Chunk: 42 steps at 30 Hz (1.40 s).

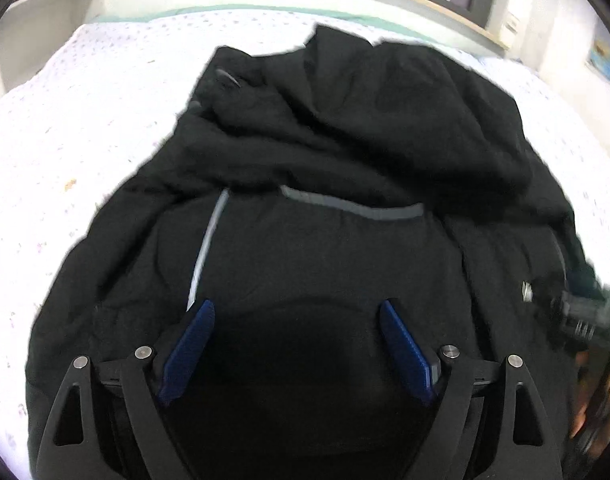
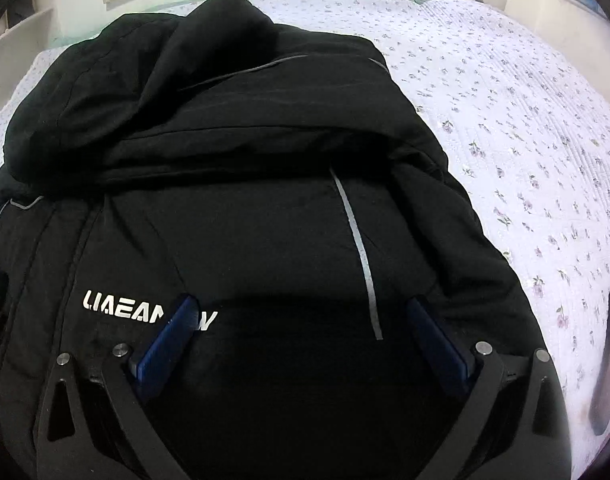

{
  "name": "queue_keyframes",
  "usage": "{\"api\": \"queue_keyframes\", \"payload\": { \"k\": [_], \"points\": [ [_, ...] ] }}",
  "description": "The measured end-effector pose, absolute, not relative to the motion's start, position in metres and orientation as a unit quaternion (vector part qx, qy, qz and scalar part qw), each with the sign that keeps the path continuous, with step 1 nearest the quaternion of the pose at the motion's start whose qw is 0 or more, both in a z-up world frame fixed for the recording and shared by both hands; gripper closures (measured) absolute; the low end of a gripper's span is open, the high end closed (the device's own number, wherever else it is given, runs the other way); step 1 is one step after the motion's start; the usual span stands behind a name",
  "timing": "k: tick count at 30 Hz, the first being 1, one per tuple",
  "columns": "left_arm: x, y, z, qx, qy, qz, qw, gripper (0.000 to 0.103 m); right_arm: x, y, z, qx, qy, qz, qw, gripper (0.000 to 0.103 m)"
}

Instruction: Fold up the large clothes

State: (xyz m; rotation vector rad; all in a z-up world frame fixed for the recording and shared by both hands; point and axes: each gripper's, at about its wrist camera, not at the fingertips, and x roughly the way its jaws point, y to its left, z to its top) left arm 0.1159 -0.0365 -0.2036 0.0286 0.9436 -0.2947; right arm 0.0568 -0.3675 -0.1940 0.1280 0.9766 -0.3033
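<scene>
The black jacket (image 2: pixel 245 208) lies bunched on the floral bedspread (image 2: pixel 525 140), its hood end heaped up toward twelve o'clock, white lettering (image 2: pixel 117 307) at eight o'clock in the right wrist view. Right gripper (image 2: pixel 305 312) hovers over the near panel, jaws spread wide, nothing held. Left gripper (image 1: pixel 297 316) is likewise wide and empty, above the fabric near the reflective stripe (image 1: pixel 207 240). The risk, I reckon: this thick, padded cloth is layered, so a pinch could catch only the top layer and drag the pile crooked. A dark flat object (image 2: pixel 609 360) sits at three o'clock.
</scene>
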Motion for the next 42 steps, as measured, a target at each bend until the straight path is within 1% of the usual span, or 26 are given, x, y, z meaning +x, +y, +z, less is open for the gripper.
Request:
{"api": "queue_keyframes", "payload": {
  "k": [4, 6, 7, 8, 13, 42],
  "points": [
    [0.142, -0.03, -0.199, -0.013, 0.441, -0.083, 0.894, 0.017, 0.06, -0.361, -0.189, 0.03, 0.482, -0.143, 0.864, 0.0],
    [0.155, -0.029, -0.217, -0.019, 0.457, -0.084, 0.885, 0.011, 0.057, -0.365, -0.191, 0.045, 0.464, -0.134, 0.874, 0.0],
    [0.157, -0.031, -0.222, -0.013, 0.456, -0.091, 0.885, 0.004, 0.054, -0.368, -0.192, 0.057, 0.455, -0.13, 0.879, 0.0],
    [0.156, -0.034, -0.225, -0.005, 0.451, -0.101, 0.887, 0.001, 0.052, -0.369, -0.193, 0.061, 0.45, -0.128, 0.881, 0.0],
    [0.15, -0.04, -0.226, 0.003, 0.445, -0.096, 0.89, 0.001, 0.044, -0.363, -0.195, 0.053, 0.427, -0.134, 0.893, 0.0],
    [0.156, -0.043, -0.226, 0.014, 0.448, -0.092, 0.889, 0.001, 0.044, -0.363, -0.191, 0.053, 0.434, -0.132, 0.89, 0.0]
  ]
}}
